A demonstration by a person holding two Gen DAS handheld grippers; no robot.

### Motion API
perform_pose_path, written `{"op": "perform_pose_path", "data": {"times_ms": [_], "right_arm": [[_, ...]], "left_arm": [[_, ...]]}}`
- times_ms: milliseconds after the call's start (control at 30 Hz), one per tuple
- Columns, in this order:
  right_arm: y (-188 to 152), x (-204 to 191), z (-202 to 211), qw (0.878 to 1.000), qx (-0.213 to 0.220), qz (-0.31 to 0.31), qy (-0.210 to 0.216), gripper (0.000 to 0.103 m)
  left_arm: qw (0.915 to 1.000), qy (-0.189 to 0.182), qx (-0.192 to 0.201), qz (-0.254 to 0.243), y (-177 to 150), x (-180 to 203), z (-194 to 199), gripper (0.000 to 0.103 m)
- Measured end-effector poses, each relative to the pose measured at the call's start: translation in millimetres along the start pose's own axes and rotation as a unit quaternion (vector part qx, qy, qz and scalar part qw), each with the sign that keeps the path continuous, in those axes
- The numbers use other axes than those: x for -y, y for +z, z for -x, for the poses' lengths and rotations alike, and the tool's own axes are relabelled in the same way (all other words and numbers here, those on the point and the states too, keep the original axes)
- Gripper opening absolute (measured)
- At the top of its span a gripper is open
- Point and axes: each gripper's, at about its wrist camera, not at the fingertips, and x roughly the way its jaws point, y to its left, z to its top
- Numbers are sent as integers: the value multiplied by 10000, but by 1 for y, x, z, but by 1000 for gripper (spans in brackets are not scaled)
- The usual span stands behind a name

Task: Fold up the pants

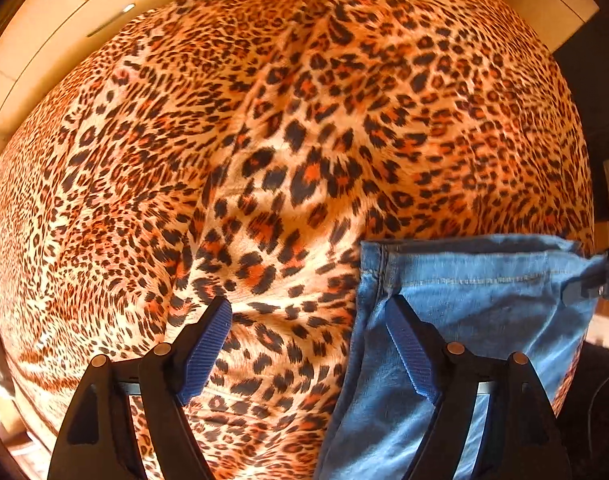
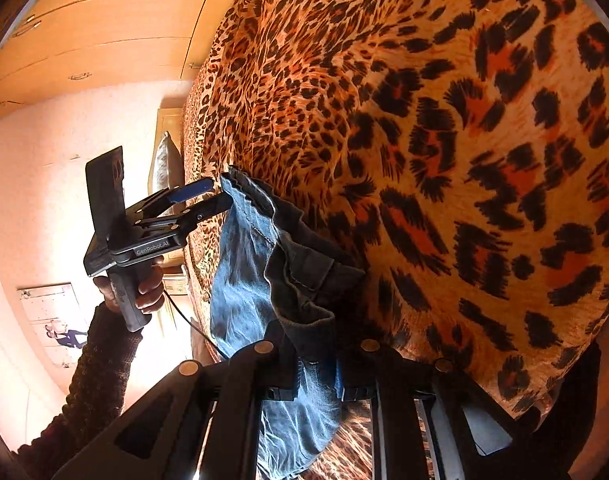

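A: How much of the faded blue denim pants [image 1: 464,320] shows?

B: Part only. In the left wrist view they run off the bottom edge; in the right wrist view the black right gripper [image 2: 318,392] covers the denim it pinches.

A: And that small picture on the pink wall [image 2: 64,336]?

B: Too small to tell.

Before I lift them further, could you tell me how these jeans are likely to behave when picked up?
The jeans will probably flop and drape, since they already bunch into folds. The doubled hem looks thicker, so likely the firmer hold. On the leopard bedspread they would probably drag and wrinkle, not slide.
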Motion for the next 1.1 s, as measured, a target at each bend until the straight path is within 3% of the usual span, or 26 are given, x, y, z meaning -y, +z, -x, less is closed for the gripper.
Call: {"op": "perform_pose_path", "data": {"times_ms": [67, 200, 300, 500, 567, 667, 733, 967, 1100], "right_arm": [[2, 3, -1, 10000, -17, 7, 8, 13], [3, 2, -3, 10000, -58, 30, 0, 13], [5, 2, -4, 9999, -90, 53, -8, 13], [7, 3, -5, 9999, -106, 42, 13, 12], [8, 4, -5, 9999, -113, 38, 29, 12], [9, 7, -4, 9999, -114, 40, 47, 12], [9, 8, -3, 9999, -115, 46, 47, 12], [8, 11, -4, 9999, -98, 36, 99, 12], [8, 14, -3, 9999, -95, 25, 138, 12]], "left_arm": [[9997, 189, -122, -53, 2, 3, -6, 81], [9993, 202, 174, 245, 2, -4, 4, 81], [9991, 332, 147, 207, 2, -5, 3, 84], [9988, -427, -219, 18, -5, 0, -11, 84], [9982, -506, -313, 5, -3, 5, -18, 85], [9965, -725, -405, 118, 3, 5, -28, 94], [9929, -1062, -479, 249, 8, 2, -35, 102], [9913, -1228, -470, -101, 21, 18, -45, 102], [9842, -1715, -348, 275, 13, 16, -34, 100]]}}
